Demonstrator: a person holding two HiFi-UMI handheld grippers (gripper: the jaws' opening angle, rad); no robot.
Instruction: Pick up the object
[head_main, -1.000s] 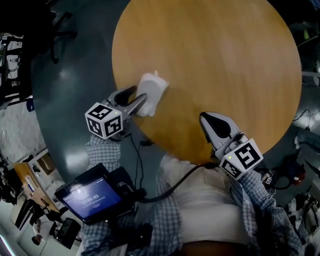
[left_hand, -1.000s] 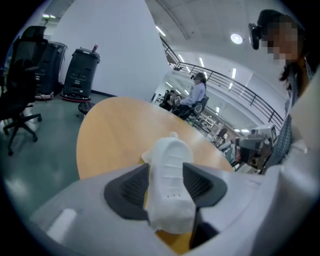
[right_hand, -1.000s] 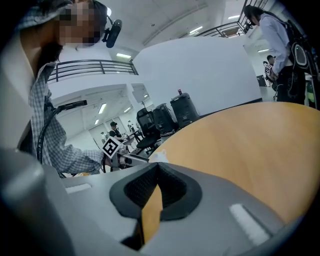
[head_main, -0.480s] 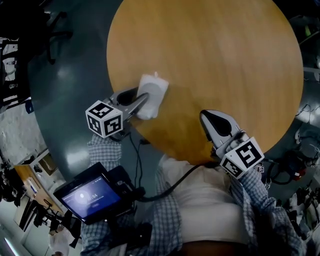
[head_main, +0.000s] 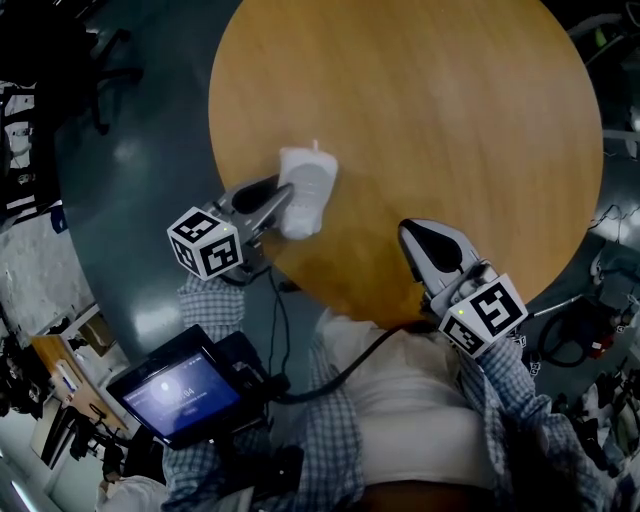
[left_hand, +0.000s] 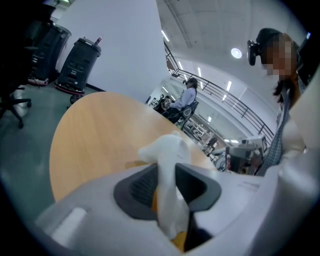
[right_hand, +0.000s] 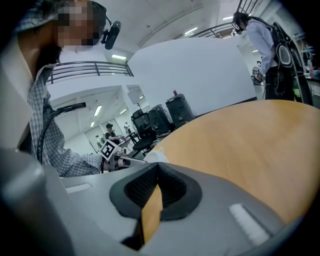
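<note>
A small white soft object (head_main: 306, 187) lies near the left edge of the round wooden table (head_main: 430, 110). My left gripper (head_main: 284, 203) reaches in from that edge, its jaws closing, with the near end of the object between them. In the left gripper view the white object (left_hand: 169, 155) stands pinched between both dark pads (left_hand: 140, 186), narrowed where they press on it. My right gripper (head_main: 412, 240) rests over the table's near edge, shut and empty. In the right gripper view the pads (right_hand: 142, 187) meet at the tip, and the white object (right_hand: 156, 155) shows beyond them.
A tablet (head_main: 183, 391) hangs at the person's left side, with a cable (head_main: 345, 370) across the checked shirt. Grey floor surrounds the table. Dark machines (left_hand: 77, 60) stand against the far wall, and a person (right_hand: 267, 45) stands beside the table's far side.
The left jaws have narrowed onto the white object, which has turned slightly and now stands more upright in the head view. The right gripper has stayed put.
</note>
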